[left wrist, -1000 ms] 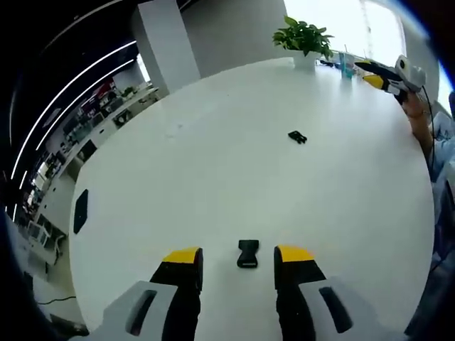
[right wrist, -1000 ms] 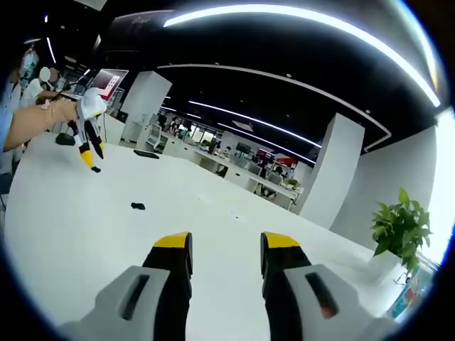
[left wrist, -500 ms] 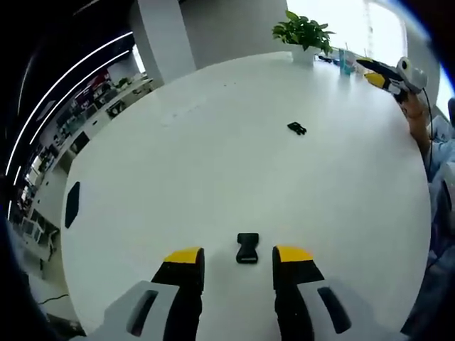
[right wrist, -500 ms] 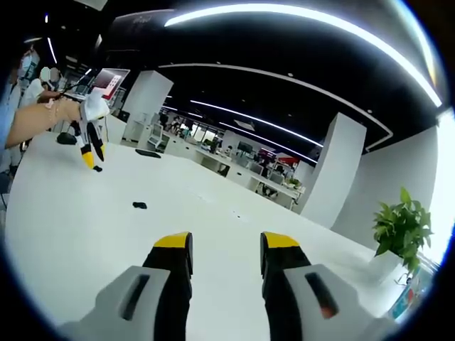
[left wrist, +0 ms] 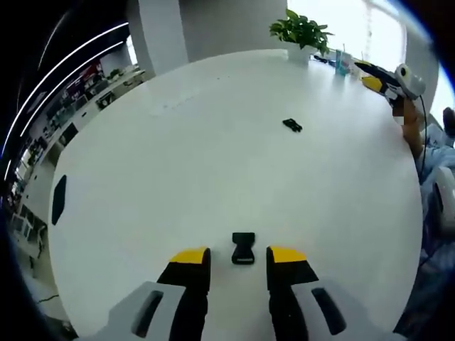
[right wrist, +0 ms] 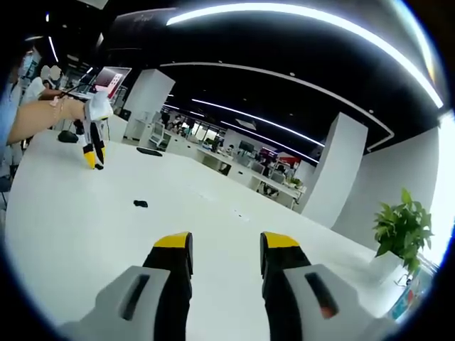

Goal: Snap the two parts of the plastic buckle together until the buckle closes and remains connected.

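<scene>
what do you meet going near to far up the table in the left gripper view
left gripper's yellow-tipped jaws → black plastic buckle half between them → smaller black buckle half → green potted plant at the white table's far edge

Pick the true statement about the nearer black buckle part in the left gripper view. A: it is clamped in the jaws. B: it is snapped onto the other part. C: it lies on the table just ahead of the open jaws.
C: the nearer buckle part lies loose on the white table just past the left gripper, whose jaws stand apart; the other buckle part lies far off.
</scene>
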Action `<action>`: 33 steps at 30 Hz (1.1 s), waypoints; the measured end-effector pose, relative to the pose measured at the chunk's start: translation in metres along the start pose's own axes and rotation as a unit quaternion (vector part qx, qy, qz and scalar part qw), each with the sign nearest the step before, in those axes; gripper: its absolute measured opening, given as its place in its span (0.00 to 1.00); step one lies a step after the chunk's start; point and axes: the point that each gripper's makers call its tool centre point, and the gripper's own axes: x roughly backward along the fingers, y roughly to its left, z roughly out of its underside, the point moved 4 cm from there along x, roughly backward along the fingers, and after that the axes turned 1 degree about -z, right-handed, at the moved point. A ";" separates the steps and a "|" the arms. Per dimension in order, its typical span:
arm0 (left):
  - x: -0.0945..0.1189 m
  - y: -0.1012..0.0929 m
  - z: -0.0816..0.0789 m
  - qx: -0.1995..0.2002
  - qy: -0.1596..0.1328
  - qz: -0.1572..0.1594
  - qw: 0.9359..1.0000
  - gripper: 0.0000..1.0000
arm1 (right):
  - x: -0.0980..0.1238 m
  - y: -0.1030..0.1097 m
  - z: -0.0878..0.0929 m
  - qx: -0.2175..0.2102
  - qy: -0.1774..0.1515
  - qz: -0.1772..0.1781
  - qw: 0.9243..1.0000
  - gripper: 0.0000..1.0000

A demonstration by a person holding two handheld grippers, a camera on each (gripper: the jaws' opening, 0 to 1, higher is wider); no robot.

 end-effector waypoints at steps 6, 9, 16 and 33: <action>-0.001 0.000 -0.001 0.004 0.004 0.008 1.000 0.29 | 0.001 0.000 0.000 0.001 0.000 0.001 1.000 0.38; -0.002 -0.001 -0.001 0.008 0.002 0.013 1.000 0.29 | 0.001 0.000 0.000 0.003 0.000 0.000 1.000 0.38; -0.003 -0.004 0.000 0.019 0.005 0.025 0.999 0.28 | 0.002 -0.001 0.000 0.002 -0.001 0.003 1.000 0.38; -0.003 0.000 0.001 0.031 0.003 0.030 0.999 0.22 | 0.003 0.000 -0.001 0.003 -0.003 0.003 1.000 0.38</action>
